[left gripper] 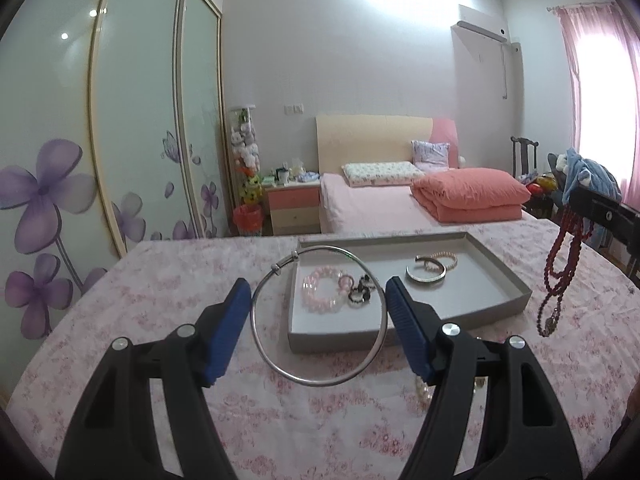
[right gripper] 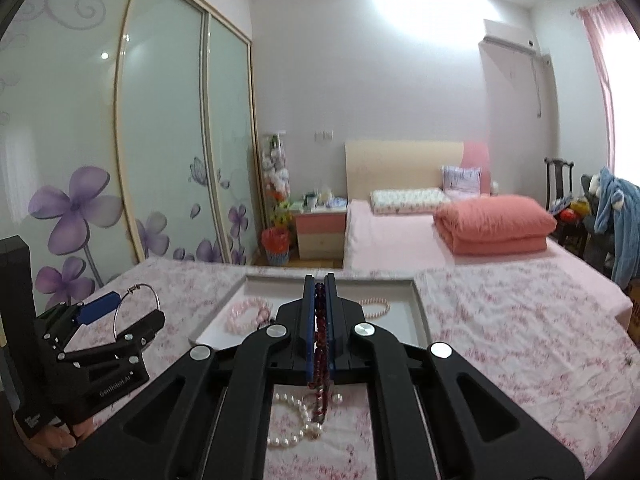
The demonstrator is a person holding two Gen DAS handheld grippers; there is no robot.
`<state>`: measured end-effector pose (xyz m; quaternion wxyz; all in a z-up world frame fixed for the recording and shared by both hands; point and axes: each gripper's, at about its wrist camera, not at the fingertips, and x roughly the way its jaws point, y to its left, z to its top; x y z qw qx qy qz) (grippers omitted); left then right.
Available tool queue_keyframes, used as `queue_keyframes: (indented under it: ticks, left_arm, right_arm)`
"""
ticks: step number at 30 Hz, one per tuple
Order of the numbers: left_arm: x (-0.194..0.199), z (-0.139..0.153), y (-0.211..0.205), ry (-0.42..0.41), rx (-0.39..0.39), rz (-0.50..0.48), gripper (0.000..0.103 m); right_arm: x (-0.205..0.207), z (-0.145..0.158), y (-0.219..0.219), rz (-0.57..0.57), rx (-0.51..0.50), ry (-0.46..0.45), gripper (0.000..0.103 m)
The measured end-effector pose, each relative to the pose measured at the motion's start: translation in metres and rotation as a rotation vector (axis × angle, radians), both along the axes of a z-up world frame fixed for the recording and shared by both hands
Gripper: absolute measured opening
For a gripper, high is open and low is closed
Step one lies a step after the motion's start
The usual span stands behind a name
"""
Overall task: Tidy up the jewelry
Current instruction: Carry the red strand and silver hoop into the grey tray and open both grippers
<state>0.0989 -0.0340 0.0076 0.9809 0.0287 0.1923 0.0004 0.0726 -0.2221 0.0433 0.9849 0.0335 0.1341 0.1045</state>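
Both grippers are up over the floral bedspread, and each has a piece of jewelry. The left gripper stands wide, its blue pads pressing on either side of a big silver bangle, which hangs between them in the air in front of the tray. The right gripper is closed tight on a dark red bead necklace; in the left view its strands dangle in long loops to the right of the tray.

The shallow grey tray sits on the bedspread and already holds a pink bead bracelet, a small dark bead piece, a silver cuff and a pale pearl bracelet. A white pearl strand lies loose on the bedspread, nearer than the tray, under the right gripper.

The only writing I can read is "GenRobot.AI" in white on the black body of the left gripper, seen from the right camera. A small label lower on its handle is too blurred to read.
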Motion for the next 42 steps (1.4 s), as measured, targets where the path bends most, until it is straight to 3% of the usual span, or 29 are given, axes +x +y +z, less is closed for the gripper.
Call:
queue_keyframes:
  ticks: [8,21,27,33,42]
  left_arm:
    - [-0.001,0.013,-0.010,-0.057,0.013,0.001,0.068]
    - [0.041,0.023,-0.020,-0.048,0.005,-0.013,0.068]
    - [0.087,0.013,-0.027,-0.014,0.000,-0.030,0.068]
    - [0.135,-0.013,-0.033,0.072,-0.004,-0.033,0.068]
    - [0.180,-0.044,-0.037,0.191,-0.029,-0.073,0.070]
  right_arm:
    - [0.002,0.010,0.003,-0.019,-0.016,-0.074,0.005]
    - [0.042,0.008,0.002,-0.019,0.028,-0.049,0.005]
    - [0.090,-0.004,-0.002,-0.020,0.079,0.015,0.005]
    - [0.140,-0.035,0.000,-0.020,0.097,0.129,0.005]
    - [0.175,-0.063,-0.006,-0.021,0.133,0.268,0.008]
